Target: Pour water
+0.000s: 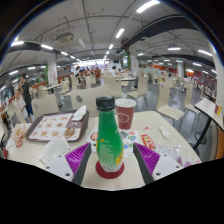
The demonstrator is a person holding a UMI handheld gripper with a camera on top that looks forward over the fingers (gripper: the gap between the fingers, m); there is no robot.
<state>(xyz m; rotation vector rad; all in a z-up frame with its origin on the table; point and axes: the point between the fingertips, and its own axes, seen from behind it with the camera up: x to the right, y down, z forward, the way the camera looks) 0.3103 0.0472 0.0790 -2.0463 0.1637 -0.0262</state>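
Note:
A green plastic bottle (pixel 108 140) with a dark green cap and a label stands upright on a red round disc (pixel 109 169) on the pale table (pixel 150 125). It stands between my fingers, with a gap to the purple pad on each side. My gripper (pixel 110 168) is open around the bottle's lower part. Just behind the bottle, slightly to the right, stands a red paper cup (pixel 125 112), also upright; what it holds is hidden.
A tray (pixel 55 127) with food wrappers lies beyond the left finger, and crumpled white paper (pixel 52 150) lies nearer. More white paper (pixel 166 152) lies by the right finger. A person (pixel 17 106) sits far left. Chairs and tables fill the hall behind.

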